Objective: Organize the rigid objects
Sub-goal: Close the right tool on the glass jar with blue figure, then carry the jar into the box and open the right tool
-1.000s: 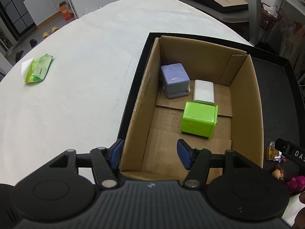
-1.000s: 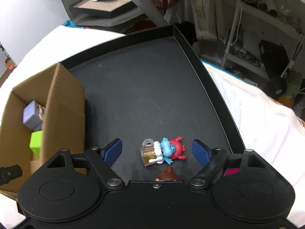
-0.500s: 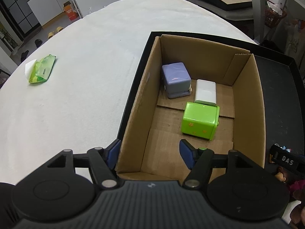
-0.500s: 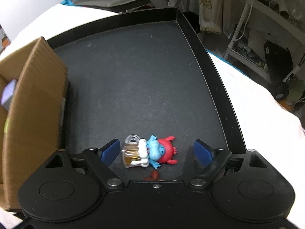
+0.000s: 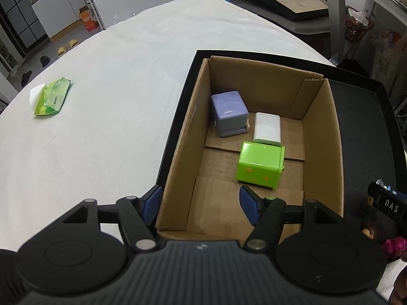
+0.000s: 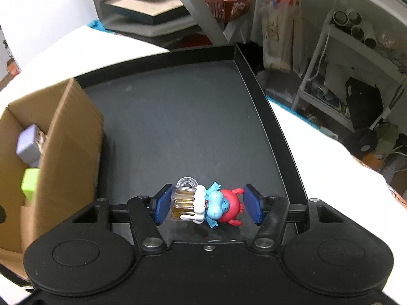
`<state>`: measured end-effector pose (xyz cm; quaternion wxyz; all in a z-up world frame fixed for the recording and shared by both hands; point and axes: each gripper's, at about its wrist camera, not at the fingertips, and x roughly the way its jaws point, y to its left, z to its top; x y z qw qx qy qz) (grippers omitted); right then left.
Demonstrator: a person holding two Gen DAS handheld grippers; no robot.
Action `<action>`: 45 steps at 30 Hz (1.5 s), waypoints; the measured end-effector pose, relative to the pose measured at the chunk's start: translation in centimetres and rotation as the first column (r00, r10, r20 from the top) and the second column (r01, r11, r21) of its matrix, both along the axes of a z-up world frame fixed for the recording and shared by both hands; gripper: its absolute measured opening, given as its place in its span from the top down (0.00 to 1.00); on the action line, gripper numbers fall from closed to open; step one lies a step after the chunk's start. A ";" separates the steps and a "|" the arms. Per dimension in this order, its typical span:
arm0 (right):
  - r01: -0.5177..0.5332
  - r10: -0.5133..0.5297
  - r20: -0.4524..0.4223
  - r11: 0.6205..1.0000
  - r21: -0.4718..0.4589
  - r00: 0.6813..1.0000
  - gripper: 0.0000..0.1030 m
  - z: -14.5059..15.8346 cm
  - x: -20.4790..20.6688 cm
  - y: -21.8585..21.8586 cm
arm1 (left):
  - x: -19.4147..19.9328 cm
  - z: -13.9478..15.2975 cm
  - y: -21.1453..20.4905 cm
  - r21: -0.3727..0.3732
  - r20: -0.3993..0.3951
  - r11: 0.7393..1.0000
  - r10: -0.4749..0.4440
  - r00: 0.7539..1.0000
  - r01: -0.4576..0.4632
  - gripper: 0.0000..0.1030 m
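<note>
A small figurine [image 6: 211,204], blue and red with a clear amber mug, lies on the black tray [image 6: 178,117]. My right gripper [image 6: 207,207] is shut on the figurine, one pad on the mug and the other against the red end. The cardboard box [image 5: 320,137] on the tray holds a purple cube [image 5: 230,111], a white block [image 5: 267,127] and a green toy box [image 5: 259,167]. My left gripper [image 5: 201,206] hangs open over the box's near left corner, one finger outside the wall and one inside, with nothing between them.
A green wipes packet [image 5: 52,96] lies on the white table to the left. A brown figurine [image 5: 368,228] and a pink one [image 5: 393,244] lie on the tray right of the box. Shelves and clutter stand beyond the tray's far rim [image 6: 264,96].
My right gripper's fingers have drawn in from wide open onto the figurine, and its view has swung back towards the box. The left gripper has barely moved.
</note>
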<state>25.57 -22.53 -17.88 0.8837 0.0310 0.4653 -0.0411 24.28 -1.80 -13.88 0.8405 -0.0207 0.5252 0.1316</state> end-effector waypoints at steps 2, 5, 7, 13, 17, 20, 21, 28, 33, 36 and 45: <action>-0.004 0.004 0.018 1.000 0.011 1.000 0.43 0.6 0.1 -0.3 | -0.1 0.2 0.0 -0.002 0.000 1.000 -0.010 1.000 0.010 0.36; -0.013 0.012 0.053 1.000 0.018 0.999 0.43 1.8 0.1 -0.1 | -0.2 0.6 0.3 -0.004 0.011 1.000 -0.022 1.000 0.022 0.36; -0.027 0.026 0.074 0.999 0.021 0.997 0.43 2.2 0.4 0.1 | -0.2 0.8 0.7 -0.010 0.016 1.000 -0.018 1.000 0.018 0.36; -0.053 0.046 0.133 0.997 0.052 0.990 0.43 3.7 0.4 0.6 | -0.4 0.9 1.6 -0.029 0.040 0.999 -0.018 0.999 0.019 0.36; -0.080 0.067 0.171 0.994 0.069 0.983 0.43 4.8 0.5 1.5 | -0.5 0.9 2.1 -0.033 0.048 0.999 -0.024 0.999 0.025 0.37; -0.106 0.089 0.201 0.992 0.074 0.976 0.43 5.3 0.4 2.2 | -0.6 1.1 2.6 -0.039 0.065 0.999 -0.021 0.998 0.024 0.37; -0.112 0.094 0.209 0.991 0.077 0.973 0.43 5.5 0.4 2.4 | -0.6 1.1 2.8 -0.040 0.067 0.999 -0.019 0.998 0.021 0.37; -0.185 0.154 0.250 0.977 0.104 0.956 0.43 6.2 0.2 4.5 | -1.0 1.4 3.7 -0.050 0.103 0.998 -0.025 0.994 0.031 0.40; -0.215 0.183 0.272 0.972 0.093 0.945 0.43 6.4 0.0 5.7 | -1.0 1.2 4.4 -0.074 0.111 0.997 -0.027 0.993 0.035 0.52; -0.231 0.200 0.275 0.969 0.084 0.940 0.43 6.2 -0.2 6.3 | -1.0 0.9 4.9 -0.084 0.107 0.996 -0.027 0.994 0.037 0.64; -0.283 0.257 0.280 0.957 0.059 0.925 0.43 5.7 0.2 8.6 | -0.6 -0.3 6.1 -0.170 0.086 0.985 -0.019 0.996 0.034 0.83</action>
